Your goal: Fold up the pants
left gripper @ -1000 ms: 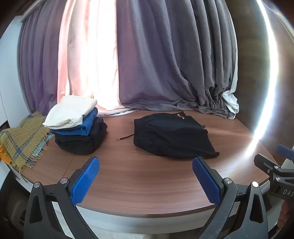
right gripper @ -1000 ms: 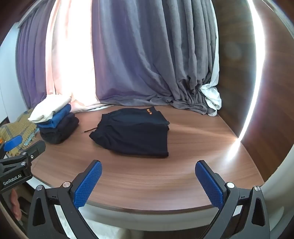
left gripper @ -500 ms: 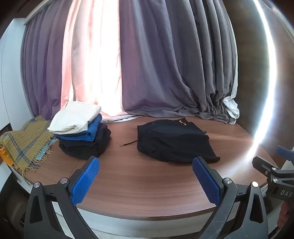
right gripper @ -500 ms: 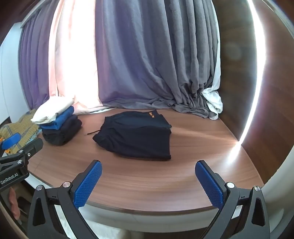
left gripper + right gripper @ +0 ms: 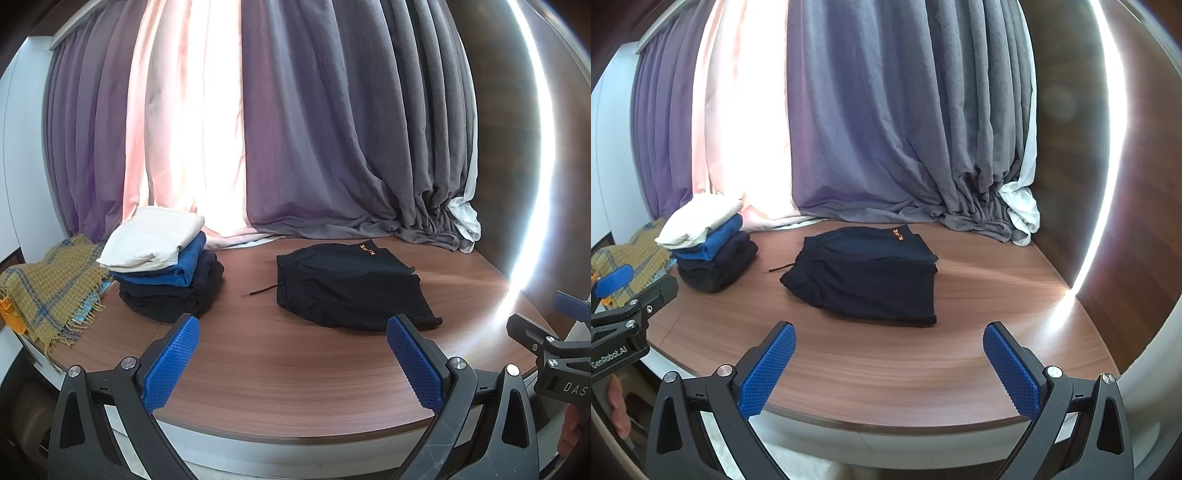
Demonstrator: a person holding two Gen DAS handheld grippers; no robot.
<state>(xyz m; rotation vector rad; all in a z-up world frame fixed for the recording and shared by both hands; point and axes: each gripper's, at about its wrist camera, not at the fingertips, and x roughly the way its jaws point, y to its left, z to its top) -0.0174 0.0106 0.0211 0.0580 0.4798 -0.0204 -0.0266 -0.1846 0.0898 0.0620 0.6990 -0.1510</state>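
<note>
Black pants (image 5: 351,284) lie folded in a compact rectangle on the round wooden table (image 5: 280,373), with a drawstring trailing to the left. They also show in the right wrist view (image 5: 868,275). My left gripper (image 5: 291,360) is open and empty, held back over the table's near edge. My right gripper (image 5: 890,363) is open and empty, also back at the near edge. Neither gripper touches the pants.
A stack of folded clothes (image 5: 166,262), white on blue on dark, stands at the table's left. A yellow plaid blanket (image 5: 48,284) hangs off the left edge. Grey and pink curtains (image 5: 314,147) close off the back. A wood wall (image 5: 1108,221) stands right.
Both grippers have tilted upward and drawn slightly back, so the table sits lower in both views. The pants and the stack have not moved.
</note>
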